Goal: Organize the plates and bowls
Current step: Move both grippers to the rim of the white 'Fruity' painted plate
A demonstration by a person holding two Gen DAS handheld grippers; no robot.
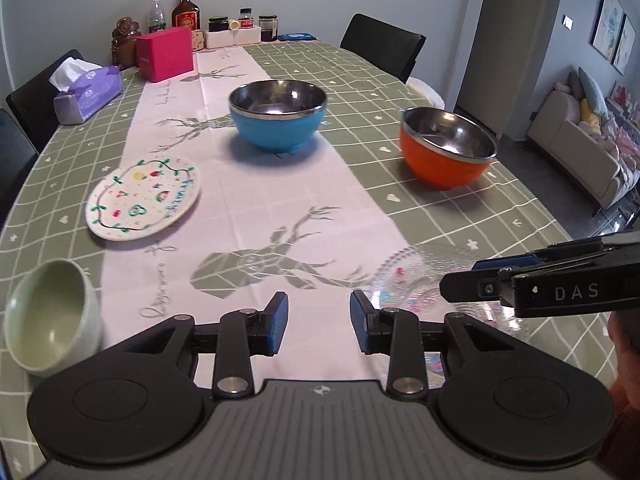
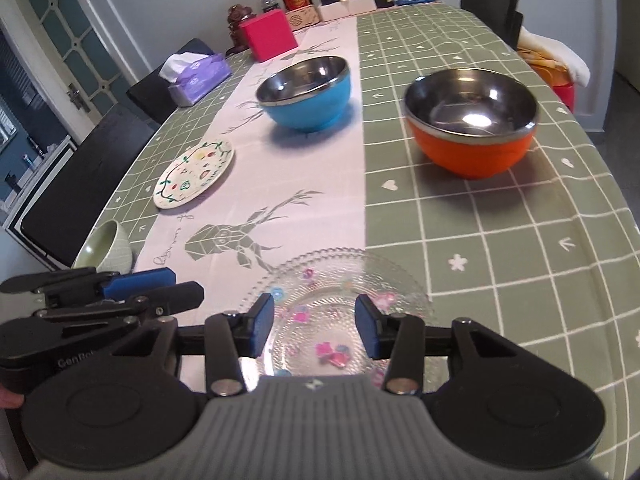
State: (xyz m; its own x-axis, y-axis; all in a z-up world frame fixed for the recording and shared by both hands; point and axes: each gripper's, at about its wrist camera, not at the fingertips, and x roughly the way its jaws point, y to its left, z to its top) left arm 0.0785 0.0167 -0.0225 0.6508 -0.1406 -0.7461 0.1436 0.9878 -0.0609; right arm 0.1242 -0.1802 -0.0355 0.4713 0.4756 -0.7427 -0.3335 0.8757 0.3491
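Glass plate (image 2: pixel 340 304) just beneath right hand-held gripper (image 2: pixel 315 326), jaws wide, empty; left hand-held gripper (image 1: pixel 319 322) likewise.

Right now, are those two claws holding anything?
Left gripper: open, holding nothing.
Right gripper: open, holding nothing, just above the glass plate.

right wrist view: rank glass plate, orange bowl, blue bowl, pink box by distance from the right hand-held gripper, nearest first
From the right hand-held gripper:
1. Glass plate, directly under and ahead of the fingers.
2. Orange bowl, ahead to the right on the green cloth.
3. Blue bowl, ahead, slightly left, on the white runner.
4. Pink box, far end, left of centre.
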